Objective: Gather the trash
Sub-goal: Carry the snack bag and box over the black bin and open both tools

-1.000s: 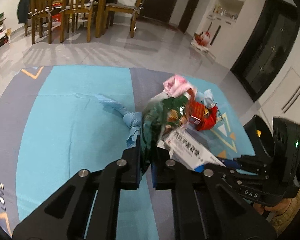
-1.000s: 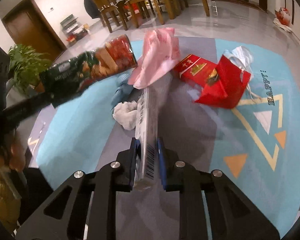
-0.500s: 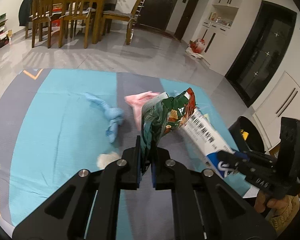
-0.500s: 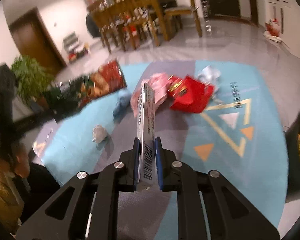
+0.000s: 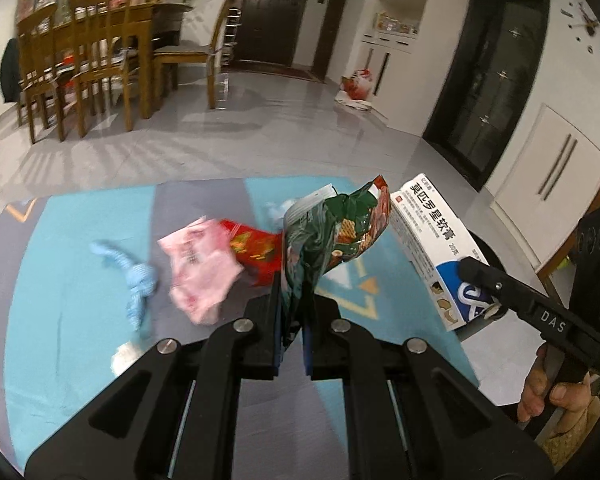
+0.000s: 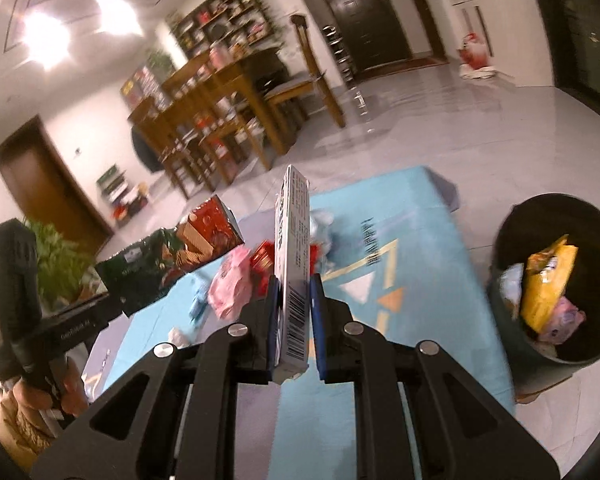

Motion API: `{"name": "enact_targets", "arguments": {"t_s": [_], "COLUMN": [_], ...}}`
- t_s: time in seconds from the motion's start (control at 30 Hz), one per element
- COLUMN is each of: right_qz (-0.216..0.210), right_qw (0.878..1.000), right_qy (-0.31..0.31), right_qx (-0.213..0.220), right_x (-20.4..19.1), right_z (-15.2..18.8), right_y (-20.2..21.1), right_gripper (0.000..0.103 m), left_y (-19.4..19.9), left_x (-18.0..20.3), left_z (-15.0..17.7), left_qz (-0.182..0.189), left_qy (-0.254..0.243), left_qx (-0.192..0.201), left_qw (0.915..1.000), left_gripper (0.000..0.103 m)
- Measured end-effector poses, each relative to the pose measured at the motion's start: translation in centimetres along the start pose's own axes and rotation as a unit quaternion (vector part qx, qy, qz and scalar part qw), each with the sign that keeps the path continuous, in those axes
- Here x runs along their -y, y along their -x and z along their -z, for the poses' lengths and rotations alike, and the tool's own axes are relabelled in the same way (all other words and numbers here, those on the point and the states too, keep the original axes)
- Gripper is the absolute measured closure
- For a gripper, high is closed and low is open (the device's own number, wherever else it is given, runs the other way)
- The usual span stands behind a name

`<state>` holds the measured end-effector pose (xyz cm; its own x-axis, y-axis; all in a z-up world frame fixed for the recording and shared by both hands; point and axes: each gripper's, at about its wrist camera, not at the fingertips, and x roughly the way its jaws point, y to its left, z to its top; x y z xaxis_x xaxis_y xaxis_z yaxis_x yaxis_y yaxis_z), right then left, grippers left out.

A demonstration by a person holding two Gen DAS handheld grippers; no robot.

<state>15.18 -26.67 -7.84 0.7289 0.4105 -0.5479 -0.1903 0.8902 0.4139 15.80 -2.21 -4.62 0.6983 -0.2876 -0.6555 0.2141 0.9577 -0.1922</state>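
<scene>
My left gripper [image 5: 291, 312] is shut on a green snack bag [image 5: 332, 236] and holds it up above the rug. My right gripper [image 6: 293, 312] is shut on a white medicine box [image 6: 293, 248], held upright in the air; the box also shows in the left wrist view [image 5: 432, 240]. The snack bag shows at the left of the right wrist view [image 6: 172, 256]. A black trash bin [image 6: 556, 280] with wrappers inside stands on the floor to the right of the right gripper. A pink bag [image 5: 200, 264], a red packet [image 5: 256, 248] and a blue cloth [image 5: 136, 280] lie on the rug.
A teal and grey rug [image 5: 60, 280] covers the floor below. A small white wad [image 5: 122, 354] lies near its front. A wooden dining table and chairs [image 5: 92, 60] stand at the back left. Dark doors and white cabinets [image 5: 556, 184] line the right.
Both grippers have risen and swung right with their items. The trash on the rug now sits farther away. The bin has come fully into the right wrist view.
</scene>
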Motion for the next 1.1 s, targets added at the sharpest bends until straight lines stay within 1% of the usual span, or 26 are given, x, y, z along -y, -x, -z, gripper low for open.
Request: {"name": "enact_targets", "arguments": {"t_s": [0.17, 0.23, 0.3, 0.43, 0.57, 0.73, 0.83, 0.87, 0.9, 0.93, 0.97, 1.0, 1.03, 1.1], "right_qz": [0.033, 0.058, 0.073, 0.108, 0.137, 0.174, 0.186, 0.191, 0.195, 0.203, 0.206, 0.209, 0.214, 0.222], "right_qw": [0.999, 0.997, 0.994, 0.986, 0.976, 0.962, 0.954, 0.952, 0.950, 0.945, 0.943, 0.939, 0.935, 0.932], "right_qy": [-0.031, -0.042, -0.061, -0.110, -0.154, -0.201, -0.227, -0.232, -0.237, -0.249, -0.257, -0.268, -0.277, -0.282], "right_qx": [0.026, 0.039, 0.048, 0.065, 0.065, 0.065, 0.063, 0.061, 0.058, 0.056, 0.055, 0.050, 0.052, 0.056], "right_x": [3.1, 4.5, 6.1, 10.3, 13.9, 17.6, 19.1, 19.5, 19.7, 20.2, 20.5, 21.0, 21.4, 21.7], "right_z": [-0.8, -1.0, -1.0, -1.1, -0.8, -0.6, -0.2, -0.2, -0.1, 0.0, 0.1, 0.2, 0.3, 0.1], "right_y": [1.4, 2.0, 2.7, 4.5, 5.5, 6.2, 6.5, 6.4, 6.4, 6.3, 6.3, 6.2, 6.3, 6.5], "right_gripper": [0.087, 0.087, 0.087, 0.087, 0.087, 0.087, 0.086, 0.085, 0.081, 0.076, 0.066, 0.061, 0.059, 0.059], "left_y": [-1.8, -2.6, -3.6, -5.8, -8.7, -12.4, -14.5, -15.1, -15.8, -16.3, -16.9, -17.3, -17.4, -17.8], "left_x": [3.9, 5.8, 7.8, 11.5, 15.1, 19.2, 21.2, 21.8, 22.4, 22.8, 23.1, 23.3, 23.4, 23.1], "left_z": [-1.3, -1.8, -2.0, -2.4, -2.7, -2.4, -2.1, -1.9, -1.8, -1.6, -1.4, -1.2, -1.0, -0.6], "left_qz": [0.013, 0.023, 0.036, 0.066, 0.097, 0.115, 0.129, 0.132, 0.137, 0.140, 0.135, 0.130, 0.128, 0.124], "left_qy": [-0.030, -0.043, -0.060, -0.085, -0.103, -0.122, -0.125, -0.126, -0.128, -0.129, -0.130, -0.131, -0.134, -0.137], "left_qx": [-0.001, -0.002, -0.005, -0.021, -0.045, -0.080, -0.100, -0.105, -0.113, -0.119, -0.123, -0.123, -0.121, -0.122], "left_qw": [0.9995, 0.9988, 0.9975, 0.9940, 0.9888, 0.9827, 0.9787, 0.9776, 0.9757, 0.9745, 0.9746, 0.9751, 0.9751, 0.9751], "left_gripper": [0.094, 0.094, 0.094, 0.094, 0.094, 0.094, 0.093, 0.093, 0.090, 0.075, 0.045, 0.037, 0.037, 0.035]}}
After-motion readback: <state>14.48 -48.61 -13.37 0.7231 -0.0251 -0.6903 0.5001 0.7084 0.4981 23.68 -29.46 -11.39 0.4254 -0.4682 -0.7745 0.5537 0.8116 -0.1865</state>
